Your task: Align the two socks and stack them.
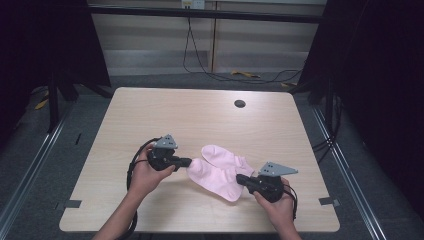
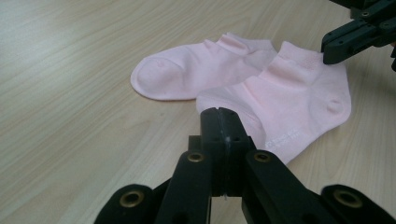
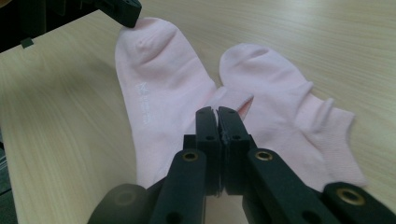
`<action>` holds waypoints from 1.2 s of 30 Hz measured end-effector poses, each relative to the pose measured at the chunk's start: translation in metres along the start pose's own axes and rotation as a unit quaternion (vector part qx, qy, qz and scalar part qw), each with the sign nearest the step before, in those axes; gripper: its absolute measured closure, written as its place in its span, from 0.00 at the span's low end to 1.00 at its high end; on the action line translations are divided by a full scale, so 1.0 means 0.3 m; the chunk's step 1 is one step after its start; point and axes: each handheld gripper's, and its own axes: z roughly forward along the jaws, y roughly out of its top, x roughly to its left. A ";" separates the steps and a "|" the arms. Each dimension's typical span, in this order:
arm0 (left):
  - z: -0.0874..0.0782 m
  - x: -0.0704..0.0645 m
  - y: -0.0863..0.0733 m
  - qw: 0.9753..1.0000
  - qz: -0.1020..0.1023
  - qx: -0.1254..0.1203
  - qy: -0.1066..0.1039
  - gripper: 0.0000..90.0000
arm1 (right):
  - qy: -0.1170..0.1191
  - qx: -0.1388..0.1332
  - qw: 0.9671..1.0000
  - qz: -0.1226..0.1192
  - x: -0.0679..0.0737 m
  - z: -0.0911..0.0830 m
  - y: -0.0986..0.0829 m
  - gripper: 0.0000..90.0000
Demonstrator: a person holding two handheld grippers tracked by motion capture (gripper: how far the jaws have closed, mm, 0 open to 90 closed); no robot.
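Two pink ankle socks lie side by side on the wooden table (image 1: 150,115). The nearer sock (image 1: 215,177) (image 2: 289,102) (image 3: 154,93) stretches between my two grippers. My left gripper (image 1: 190,161) (image 2: 219,112) (image 3: 130,18) is shut at its toe end, and the fabric wrinkles there. At the sock's cuff end, my right gripper (image 1: 239,177) (image 3: 217,112) (image 2: 324,51) is shut, with fabric bunched up at its tips. The farther sock (image 1: 225,156) (image 2: 187,74) (image 3: 280,102) lies flat, partly under the nearer one.
A round cable hole (image 1: 240,103) sits near the table's far edge. Dark curtains and stand legs flank the table. Cables (image 1: 220,75) trail over the floor beyond it. Bare wood stretches behind and to the left of the socks.
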 end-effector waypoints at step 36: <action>0.063 0.046 0.115 1.000 0.001 -0.005 0.022 1.00 | -0.024 -0.026 0.999 0.009 -0.057 -0.019 0.050 0.98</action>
